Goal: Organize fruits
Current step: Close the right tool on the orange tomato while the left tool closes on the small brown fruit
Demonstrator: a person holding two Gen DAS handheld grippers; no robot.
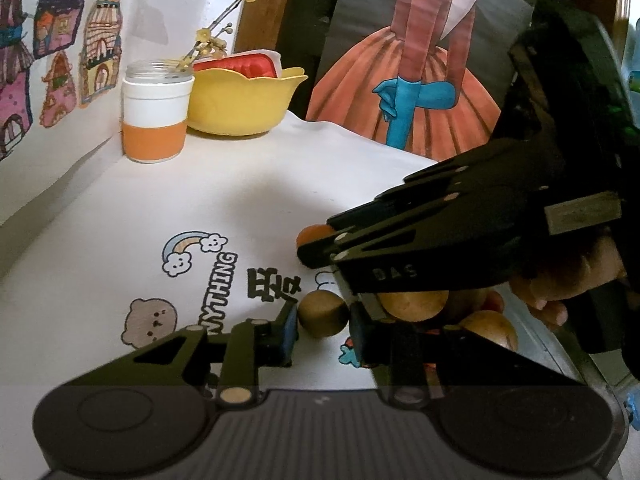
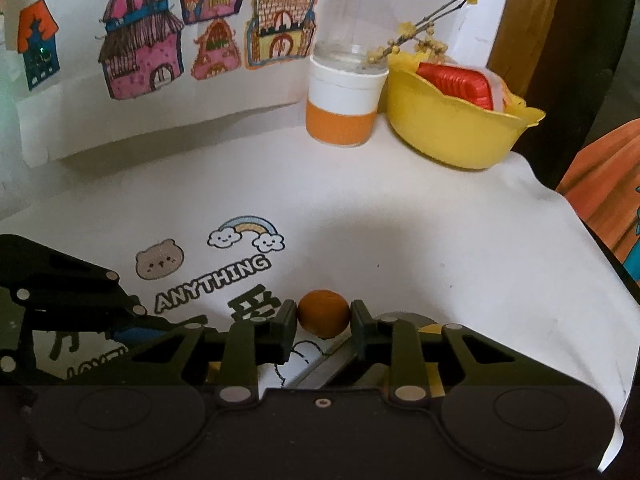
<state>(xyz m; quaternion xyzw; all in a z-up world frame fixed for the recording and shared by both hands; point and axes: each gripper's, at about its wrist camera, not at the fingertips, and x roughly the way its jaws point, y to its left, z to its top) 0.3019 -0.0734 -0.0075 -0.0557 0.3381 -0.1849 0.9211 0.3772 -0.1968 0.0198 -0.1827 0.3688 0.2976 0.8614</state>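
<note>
Gripping a small orange fruit (image 2: 323,313) between closed fingers, the right tongs (image 2: 323,316) hover above the counter (image 2: 400,220), likely for carrying. The left tongs (image 1: 323,322) flank a brown fruit (image 1: 323,314), contact unclear. Only the left view shows more brown fruits (image 1: 490,330) beside it, under the right tongs.

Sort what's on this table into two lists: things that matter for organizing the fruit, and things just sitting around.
For the job:
orange fruit, between the right gripper's jaws
brown fruit, between the left gripper's jaws
more brown fruits

Just sitting around:
yellow bowl
orange-and-white jar
house drawings
</note>
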